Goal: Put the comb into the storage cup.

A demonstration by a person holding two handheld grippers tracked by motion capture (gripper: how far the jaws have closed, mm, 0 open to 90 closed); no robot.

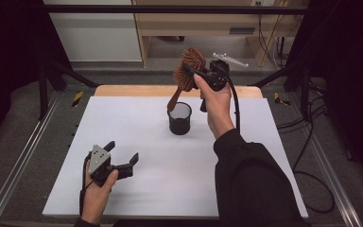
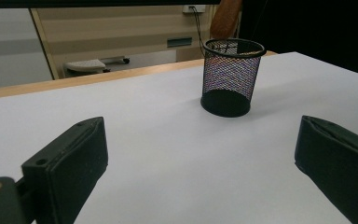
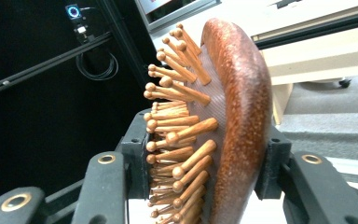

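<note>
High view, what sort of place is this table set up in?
Probably a lab or recording rig: a white table top framed by black metal bars, loose cables on the grey floor, and a pale wooden cabinet behind.

A white desk point(image 1: 170, 179) with a light wooden strip point(image 1: 123, 90) along its far edge, standing on grey floor point(image 1: 23, 132) between two metal rails point(image 1: 14, 175) — yellow-and-black tape marks point(image 1: 77, 98) lie near the far corners. Behind it, a pale wooden cabinet point(image 1: 194, 19) beside a white panel point(image 1: 94, 33); black cables point(image 1: 312, 156) trail across the floor at the right. Black frame bars point(image 1: 170, 9) and dark curtains point(image 1: 9, 56) enclose the scene — a coiled cable point(image 3: 95, 65) hangs on the frame.
</note>
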